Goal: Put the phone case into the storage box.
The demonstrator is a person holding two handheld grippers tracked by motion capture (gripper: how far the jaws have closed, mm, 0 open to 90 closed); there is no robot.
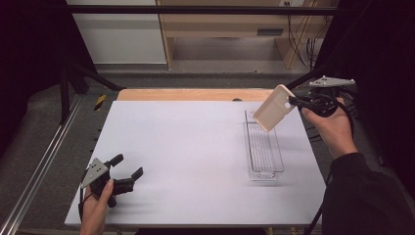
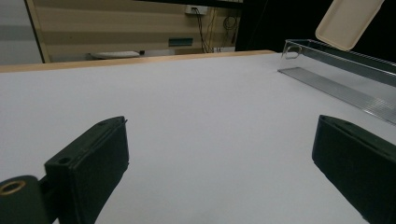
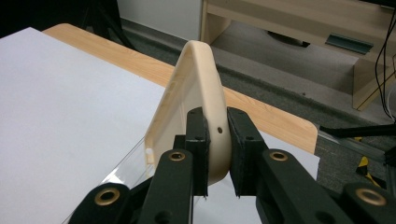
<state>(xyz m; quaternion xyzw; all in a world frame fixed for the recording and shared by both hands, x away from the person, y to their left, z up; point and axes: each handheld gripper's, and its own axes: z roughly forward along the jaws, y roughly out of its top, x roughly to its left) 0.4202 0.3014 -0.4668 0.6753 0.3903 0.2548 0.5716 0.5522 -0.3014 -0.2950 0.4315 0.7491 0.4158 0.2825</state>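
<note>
Holding a cream phone case (image 1: 273, 107) up in the air, my right tool (image 1: 297, 101) has its two black jaws squeezed tight on one edge of it. The case hangs tilted over the far end of a long clear plastic tray (image 1: 279, 161) that sits on the right side of the white table (image 1: 186, 147). Nobody told me the job, but I think the case is meant to go into the tray. To do that well, I should bring the case down slowly, turn it so its long side lines up with the tray, and let go only when it is low inside the walls. The grip is just on the rim, so a fast move could make it slip. My left tool (image 1: 128, 167) rests near the front left corner of the table, jaws wide apart and holding nothing.
</note>
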